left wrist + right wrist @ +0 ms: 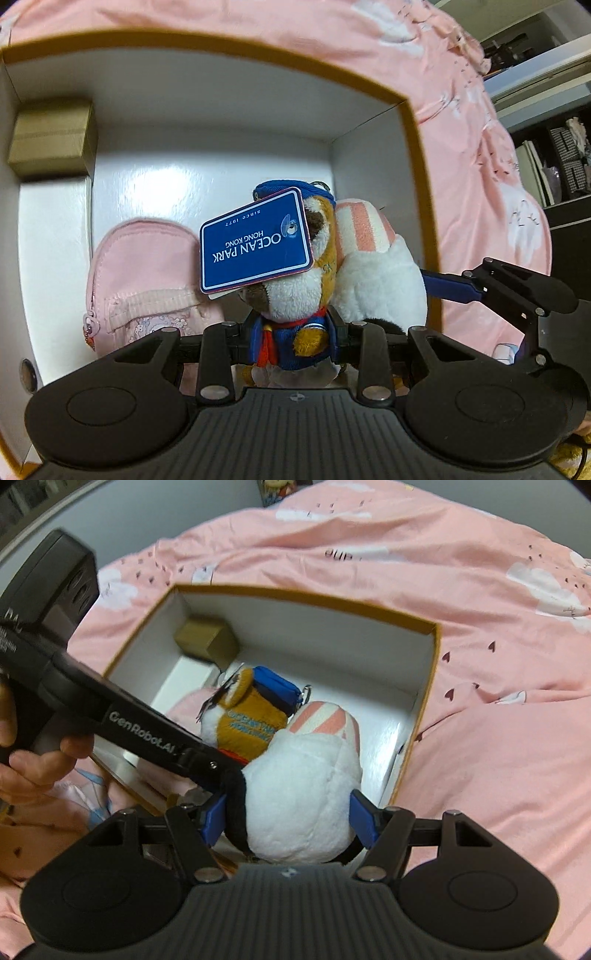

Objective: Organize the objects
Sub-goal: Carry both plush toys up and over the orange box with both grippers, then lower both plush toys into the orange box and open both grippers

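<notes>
A brown and white plush animal (299,291) in a blue sailor outfit, with a blue "Ocean Park" tag (255,240), is held over the open box (221,40); my left gripper (295,339) is shut on its body. Beside it a white plush toy (303,797) with a pink-striped top hangs in my right gripper (288,818), whose blue pads (360,818) press its sides. Both toys sit above the white inside of the box (306,600). In the right wrist view the sailor plush (251,716) lies just past the white one, with the left gripper's black arm crossing it.
Inside the box lie a pink zip pouch (144,273) at the left and a small tan carton (51,140) in the far left corner. The box rests on a pink bedspread (480,701). A hand (33,760) holds the left gripper's handle. Dark shelves (554,147) stand at the right.
</notes>
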Demonstrator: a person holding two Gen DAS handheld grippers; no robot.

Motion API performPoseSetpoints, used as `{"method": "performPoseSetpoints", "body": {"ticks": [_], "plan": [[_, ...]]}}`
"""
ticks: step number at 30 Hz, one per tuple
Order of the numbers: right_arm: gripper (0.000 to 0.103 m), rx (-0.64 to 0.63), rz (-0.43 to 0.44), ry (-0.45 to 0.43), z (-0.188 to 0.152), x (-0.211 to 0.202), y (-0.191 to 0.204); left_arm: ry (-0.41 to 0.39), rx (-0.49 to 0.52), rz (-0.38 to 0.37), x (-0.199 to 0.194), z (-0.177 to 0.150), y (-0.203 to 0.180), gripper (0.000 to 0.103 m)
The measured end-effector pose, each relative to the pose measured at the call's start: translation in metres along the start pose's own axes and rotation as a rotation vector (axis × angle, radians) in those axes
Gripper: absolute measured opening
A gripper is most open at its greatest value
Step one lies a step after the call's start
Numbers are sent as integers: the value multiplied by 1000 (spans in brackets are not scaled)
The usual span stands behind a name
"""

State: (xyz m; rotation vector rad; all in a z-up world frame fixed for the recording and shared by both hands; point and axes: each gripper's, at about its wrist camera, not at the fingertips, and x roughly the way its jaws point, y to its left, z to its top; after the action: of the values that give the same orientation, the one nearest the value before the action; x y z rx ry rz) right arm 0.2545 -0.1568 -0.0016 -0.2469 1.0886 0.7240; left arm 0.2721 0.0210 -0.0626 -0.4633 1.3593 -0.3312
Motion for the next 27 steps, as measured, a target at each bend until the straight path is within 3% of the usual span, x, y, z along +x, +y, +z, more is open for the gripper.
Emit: {"method": "performPoseSetpoints", "body": {"ticks": [13, 19, 21, 23, 27], "plan": [[73, -96, -65, 109, 3, 27, 17, 66, 14, 74, 25, 4, 2, 39], [73, -88, -62, 123, 3, 27, 17, 38, 20, 56, 18, 2, 1, 53], [70, -92, -63, 117, 4, 22, 17, 7, 45, 67, 7, 2, -1, 53], [58, -96, -64, 113, 4, 16, 16, -32, 80, 66, -4, 1, -6, 53], [41, -97, -76, 82, 6, 6, 12, -135, 106, 77, -22, -2, -10, 38]]}}
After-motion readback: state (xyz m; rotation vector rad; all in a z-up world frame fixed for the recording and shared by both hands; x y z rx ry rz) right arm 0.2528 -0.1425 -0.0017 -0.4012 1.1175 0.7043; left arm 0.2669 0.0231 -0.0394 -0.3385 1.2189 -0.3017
